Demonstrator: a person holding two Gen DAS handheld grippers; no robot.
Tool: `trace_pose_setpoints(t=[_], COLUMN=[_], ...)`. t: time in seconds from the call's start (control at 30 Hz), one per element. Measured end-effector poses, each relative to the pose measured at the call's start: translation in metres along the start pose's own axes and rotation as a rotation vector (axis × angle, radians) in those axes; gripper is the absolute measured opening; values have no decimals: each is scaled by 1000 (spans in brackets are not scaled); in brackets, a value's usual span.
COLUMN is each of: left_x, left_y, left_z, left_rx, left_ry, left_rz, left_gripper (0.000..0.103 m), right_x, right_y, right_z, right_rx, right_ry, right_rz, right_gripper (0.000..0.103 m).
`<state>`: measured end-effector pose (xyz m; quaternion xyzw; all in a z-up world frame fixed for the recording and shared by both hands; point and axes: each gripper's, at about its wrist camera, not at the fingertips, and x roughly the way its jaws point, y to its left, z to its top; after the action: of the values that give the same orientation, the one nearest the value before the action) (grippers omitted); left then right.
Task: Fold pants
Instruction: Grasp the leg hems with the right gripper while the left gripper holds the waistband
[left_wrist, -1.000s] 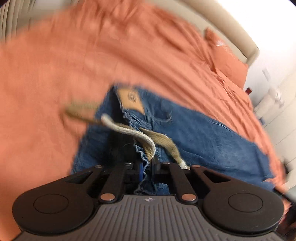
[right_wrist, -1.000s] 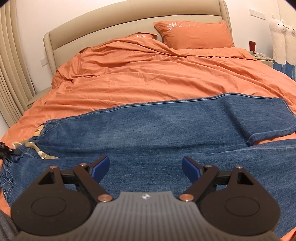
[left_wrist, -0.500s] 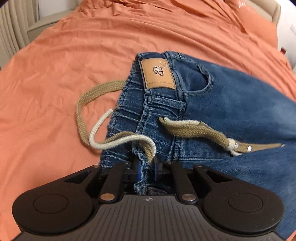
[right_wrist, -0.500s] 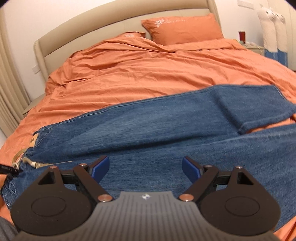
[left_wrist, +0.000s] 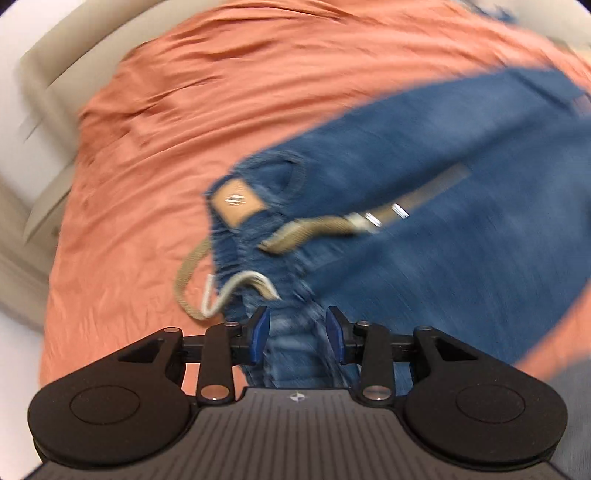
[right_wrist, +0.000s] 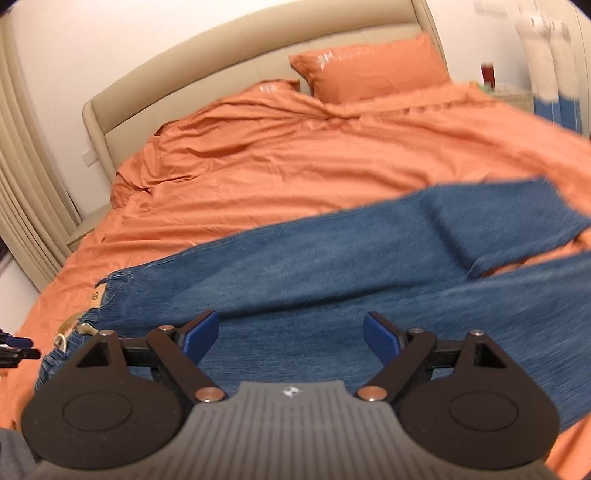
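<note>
Blue jeans (right_wrist: 332, 266) lie spread across the orange bed, waistband at the left, legs running right. In the blurred left wrist view the waistband (left_wrist: 258, 236) shows a tan leather patch (left_wrist: 236, 205) and a tan drawstring (left_wrist: 314, 229). My left gripper (left_wrist: 297, 332) is open, its blue pads on either side of the waistband fabric. My right gripper (right_wrist: 291, 332) is open and empty, hovering over the middle of the jeans.
The orange duvet (right_wrist: 295, 147) covers the bed, with two orange pillows (right_wrist: 369, 66) against the beige headboard (right_wrist: 221, 55). A curtain (right_wrist: 22, 184) hangs at the left. A nightstand with small items (right_wrist: 495, 81) stands at the far right.
My left gripper has opened and let go of the waistband it was pinching, and its view has swung. The right gripper has shifted slightly and stays open.
</note>
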<state>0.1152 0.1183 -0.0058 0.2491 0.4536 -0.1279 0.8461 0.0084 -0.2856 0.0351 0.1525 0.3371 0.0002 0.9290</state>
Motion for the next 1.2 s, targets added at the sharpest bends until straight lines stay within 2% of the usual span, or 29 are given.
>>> trace_pose_setpoints(t=[0.17,0.23,0.33,0.6,0.73,0.8,1.03,1.2], left_x=[19,25,32,59,77,86,113,132], left_y=[-38,-49,-70,-128,-154,-164,-193,-210], left_z=[-3,0,9,25,26,27,32,38], left_rx=[212,254,338,467,511,517,518,530], left_ry=[136,184,221,308,341,357,389,415], left_rz=[-35,-99,-154,-258,-262,-256,-228,-214], left_gripper=[43,43,45,52,52,53,54,55], right_x=[-51,-68,-90,-118,-120,-115,-87,-71], right_y=[9,2,-18,-96,-138,-156,-199,-210], right_z=[18,22,24,19,15,10,-16,-32], right_rx=[-158,-200,-247,-369,-427,-467,-716,-883], right_ry=[-22,-21,-7,98,190,241,432,466], right_rz=[-220,-274,-332,-537,-560,-551,-544,-455], right_gripper=[82,82,82,81,78,70,62,62])
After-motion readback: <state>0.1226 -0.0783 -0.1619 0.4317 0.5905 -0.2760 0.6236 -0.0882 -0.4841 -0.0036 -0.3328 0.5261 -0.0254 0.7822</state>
